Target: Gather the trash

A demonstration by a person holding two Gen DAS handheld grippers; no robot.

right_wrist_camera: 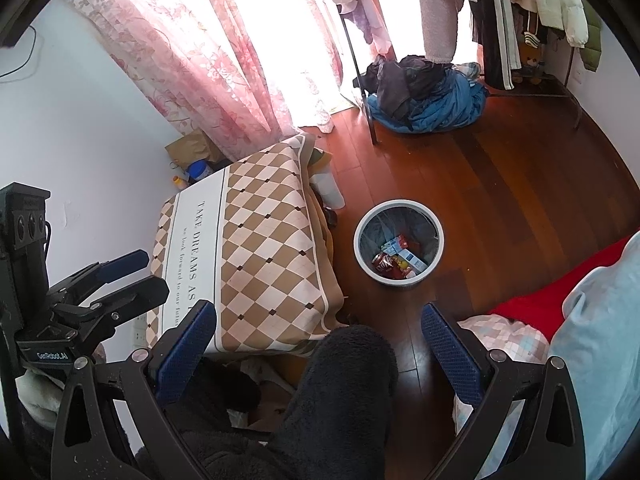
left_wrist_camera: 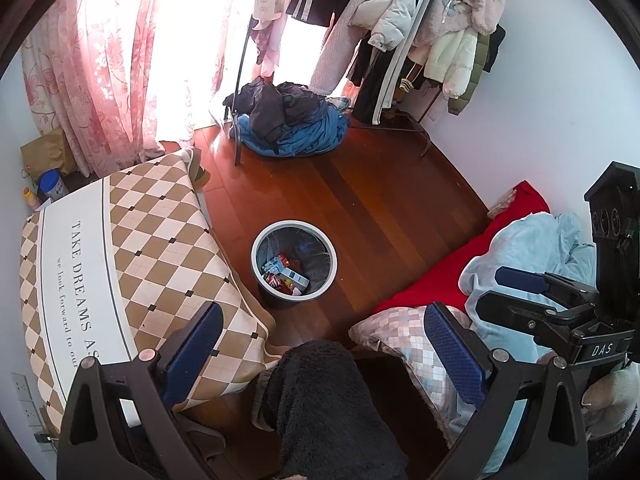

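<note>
A round grey trash bin [left_wrist_camera: 259, 249] [right_wrist_camera: 362, 232] stands on the wooden floor, lined with a dark bag. Inside lie snack wrappers and a small blue-and-white carton [left_wrist_camera: 289, 278] [right_wrist_camera: 402, 260]. My left gripper [left_wrist_camera: 324, 344] is open and empty, held high above the floor on the near side of the bin. My right gripper [right_wrist_camera: 318, 340] is also open with nothing between its blue pads. In the left wrist view the right gripper [left_wrist_camera: 516, 292] shows at the right edge over the bedding. In the right wrist view the left gripper [right_wrist_camera: 132, 276] shows at the left edge.
A table under a brown-and-cream checked cloth [left_wrist_camera: 120, 264] [right_wrist_camera: 248, 248] stands left of the bin. A bed with red sheet [left_wrist_camera: 460, 264] and pale blue blanket [right_wrist_camera: 600, 340] lies right. A pile of blue and dark clothes [left_wrist_camera: 292, 124] sits under a coat rack. A person's dark fleece leg [right_wrist_camera: 340, 400] is below.
</note>
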